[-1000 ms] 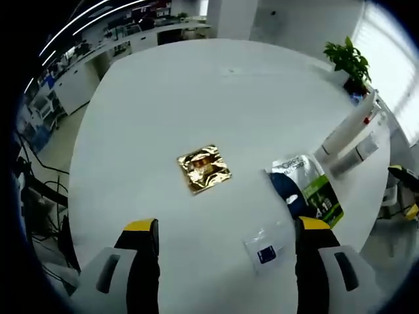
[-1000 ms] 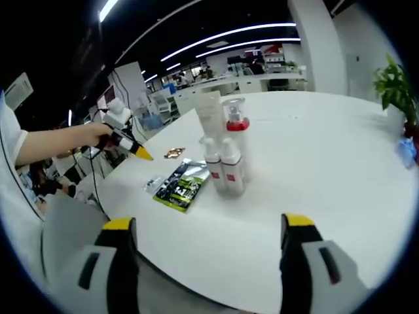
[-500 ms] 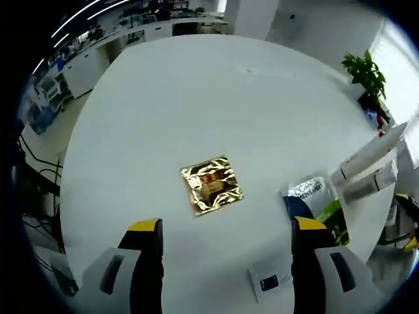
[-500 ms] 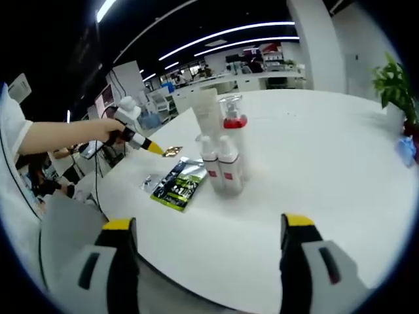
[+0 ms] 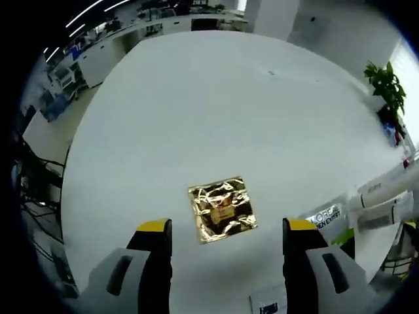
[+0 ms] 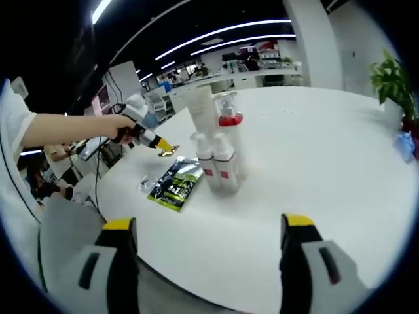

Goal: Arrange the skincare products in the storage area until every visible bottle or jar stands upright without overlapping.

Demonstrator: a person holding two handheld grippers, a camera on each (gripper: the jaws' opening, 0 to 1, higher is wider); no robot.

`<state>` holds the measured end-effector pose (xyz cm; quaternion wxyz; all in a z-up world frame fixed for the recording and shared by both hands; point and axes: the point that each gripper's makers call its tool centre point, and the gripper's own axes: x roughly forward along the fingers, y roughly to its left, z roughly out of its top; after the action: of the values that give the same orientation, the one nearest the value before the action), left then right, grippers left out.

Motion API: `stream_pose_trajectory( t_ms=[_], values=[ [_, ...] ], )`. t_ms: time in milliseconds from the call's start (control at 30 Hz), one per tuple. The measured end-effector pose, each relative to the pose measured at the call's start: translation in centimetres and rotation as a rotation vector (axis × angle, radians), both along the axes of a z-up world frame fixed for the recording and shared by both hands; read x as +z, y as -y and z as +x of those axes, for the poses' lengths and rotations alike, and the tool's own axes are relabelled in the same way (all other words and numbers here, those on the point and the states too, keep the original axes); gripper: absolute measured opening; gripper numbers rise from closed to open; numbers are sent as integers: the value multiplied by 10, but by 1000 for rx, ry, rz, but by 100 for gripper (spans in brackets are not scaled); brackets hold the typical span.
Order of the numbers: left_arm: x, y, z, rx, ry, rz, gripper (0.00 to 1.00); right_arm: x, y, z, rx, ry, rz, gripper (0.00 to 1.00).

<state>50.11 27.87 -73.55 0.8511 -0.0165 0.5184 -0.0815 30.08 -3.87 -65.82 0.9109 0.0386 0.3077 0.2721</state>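
Observation:
A crinkled gold foil sachet (image 5: 222, 209) lies flat on the white table (image 5: 196, 104), just ahead of my left gripper (image 5: 227, 230), whose jaws stand open on either side of it and a little above. In the right gripper view, several skincare bottles stand upright in a tight cluster: two small white pump bottles (image 6: 217, 169), a tall white tube (image 6: 201, 110) and a clear bottle with a red cap (image 6: 228, 119). My right gripper (image 6: 209, 226) is open, well short of them. The left gripper (image 6: 162, 144), held by a hand, hovers over the gold sachet (image 6: 168, 152).
A green and black sachet (image 6: 171, 184) and a small clear packet (image 6: 145, 185) lie flat left of the bottles; the same green and black sachet (image 5: 327, 219) and clear packet (image 5: 267, 305) lie right of my left jaws. A potted plant (image 6: 391, 84) stands at the far right edge. Office desks lie beyond.
My left gripper has moved forward and down toward the gold sachet, which is now larger and centred between the jaws. The right gripper has barely shifted; the bottles stand as before.

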Motion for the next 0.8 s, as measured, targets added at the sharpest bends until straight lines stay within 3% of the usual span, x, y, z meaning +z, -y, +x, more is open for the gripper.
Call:
stream_pose_trajectory(
  t_ms=[433,600,733,800],
  values=[
    [-14,-2,2,31,-22,42,59,-4,-1,-1,-7,-17,0,90],
    [-13,-3,2,32,-15,57,57,-5,-2,1,-4,-20,-1,90],
    [-15,-4,-1,-13,5,117,54,-5,-4,2,-3,-21,2,90],
    [-13,-4,-1,1,17,103,54,-5,-5,2,0,-21,2,90]
  ],
)
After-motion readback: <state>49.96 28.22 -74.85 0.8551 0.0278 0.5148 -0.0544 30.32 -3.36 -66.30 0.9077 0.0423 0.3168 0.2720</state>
